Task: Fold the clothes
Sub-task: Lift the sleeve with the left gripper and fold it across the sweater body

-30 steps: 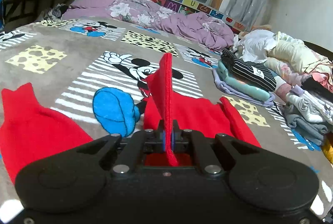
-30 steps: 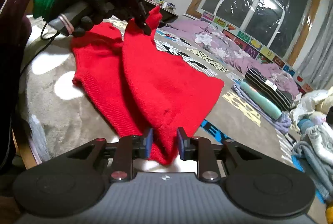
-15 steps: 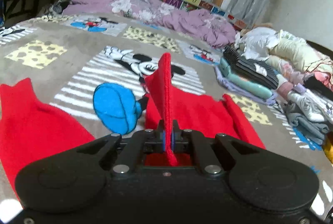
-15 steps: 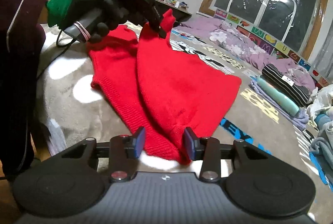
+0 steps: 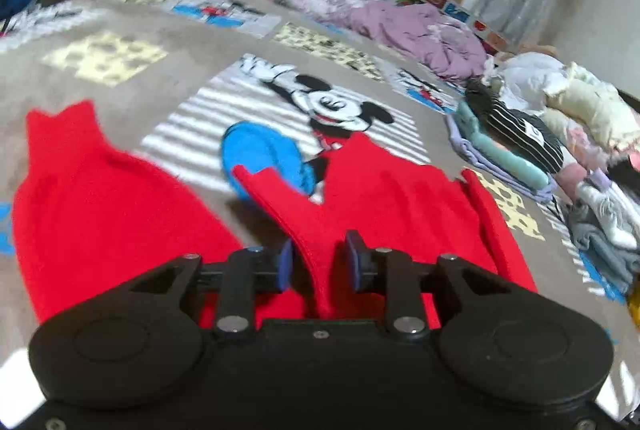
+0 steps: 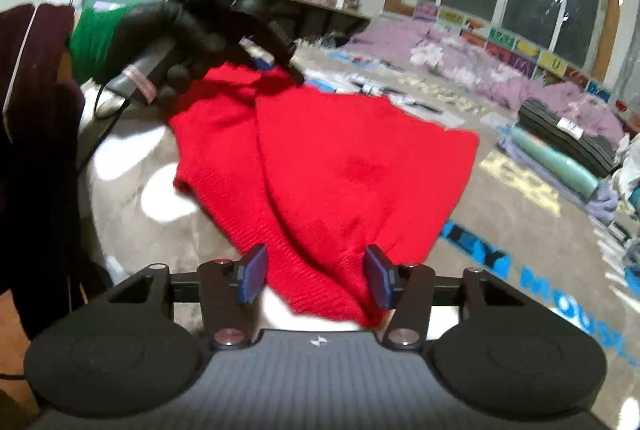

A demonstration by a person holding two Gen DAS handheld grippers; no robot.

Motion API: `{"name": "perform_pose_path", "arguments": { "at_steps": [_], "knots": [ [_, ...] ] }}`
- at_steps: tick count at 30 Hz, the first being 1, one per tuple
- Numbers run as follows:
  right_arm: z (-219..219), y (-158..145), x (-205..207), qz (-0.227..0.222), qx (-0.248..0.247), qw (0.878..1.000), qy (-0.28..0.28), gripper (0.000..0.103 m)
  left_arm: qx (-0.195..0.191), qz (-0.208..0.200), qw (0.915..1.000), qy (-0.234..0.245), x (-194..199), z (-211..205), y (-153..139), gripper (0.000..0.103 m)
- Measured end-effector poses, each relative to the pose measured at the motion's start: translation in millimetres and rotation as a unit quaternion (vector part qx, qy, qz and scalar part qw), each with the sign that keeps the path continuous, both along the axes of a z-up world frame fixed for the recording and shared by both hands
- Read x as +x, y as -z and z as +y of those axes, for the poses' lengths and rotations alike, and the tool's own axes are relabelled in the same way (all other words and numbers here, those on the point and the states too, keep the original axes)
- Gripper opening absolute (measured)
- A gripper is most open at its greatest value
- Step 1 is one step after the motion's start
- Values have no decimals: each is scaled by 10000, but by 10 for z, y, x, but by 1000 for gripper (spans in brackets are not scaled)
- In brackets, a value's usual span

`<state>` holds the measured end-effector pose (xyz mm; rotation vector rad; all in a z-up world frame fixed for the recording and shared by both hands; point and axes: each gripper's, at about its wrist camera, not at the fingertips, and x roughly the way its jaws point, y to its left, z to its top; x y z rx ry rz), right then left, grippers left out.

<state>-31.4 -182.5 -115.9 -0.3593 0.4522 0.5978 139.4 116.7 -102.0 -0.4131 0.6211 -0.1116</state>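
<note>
A red knit garment (image 6: 340, 166) lies folded over on the Mickey Mouse blanket (image 5: 120, 78). In the left wrist view the red garment (image 5: 380, 198) spreads in front of my left gripper (image 5: 318, 264), which is open with a loose red flap drooping between its blue pads. A red sleeve (image 5: 88, 190) lies to the left. My right gripper (image 6: 314, 278) is open, its pads either side of the garment's near hem. The left gripper also shows in the right wrist view (image 6: 272, 54), held by a black-gloved hand at the garment's far edge.
A stack of folded clothes (image 5: 516, 146) sits to the right on the blanket, also in the right wrist view (image 6: 568, 146). A heap of unfolded laundry (image 5: 592, 134) lies further right. A purple duvet (image 5: 360, 14) is bunched under the window. A cluttered desk (image 6: 304, 6) stands behind.
Both grippers have opened and let go of the red garment. The fold that the left gripper held upright has dropped onto the garment. The right jaws have spread wider.
</note>
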Motion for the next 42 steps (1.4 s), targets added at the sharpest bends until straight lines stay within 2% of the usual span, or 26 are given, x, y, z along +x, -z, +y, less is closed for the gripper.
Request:
{"name": "perform_pose_path", "arguments": {
  "at_steps": [3, 7, 10, 11, 15, 23, 29, 35, 39, 42],
  "knots": [
    [0, -12, -8, -128, 71, 9999, -48, 53, -348, 32, 9994, -62, -16, 99, 34, 25],
    [-12, -12, 17, -193, 145, 9997, -91, 54, -606, -9, 9980, -161, -56, 150, 33, 23],
    [-30, 3, 46, -120, 206, 9997, -73, 54, -764, -61, 9969, -173, -90, 189, 11, 7],
    [-34, 9, 46, -88, 228, 9997, -78, 54, -841, -89, 9963, -152, -92, 197, -8, 4],
    [-63, 11, 59, -35, 318, 9994, -119, 54, -874, -380, 9954, 31, -106, 83, -203, 3],
    [-142, -15, 46, 0, 533, 9984, -169, 54, -1235, -524, 9908, 163, 42, -297, -523, 2],
    [-212, -32, 74, 134, 655, 9977, -143, 48, -1260, -498, 9905, 247, 355, -662, -711, 2],
    [-295, -59, 96, 201, 903, 9956, -132, 39, -1079, -270, 9935, 230, 665, -1004, -700, 2],
    [-389, -44, 206, 558, 1227, 9909, 0, 24, -1045, -109, 9944, 130, 800, -1153, -633, 2],
    [-536, -19, 314, 1005, 1779, 9787, 174, 19, -994, -11, 9950, 66, 888, -1255, -581, 2]
  ]
}}
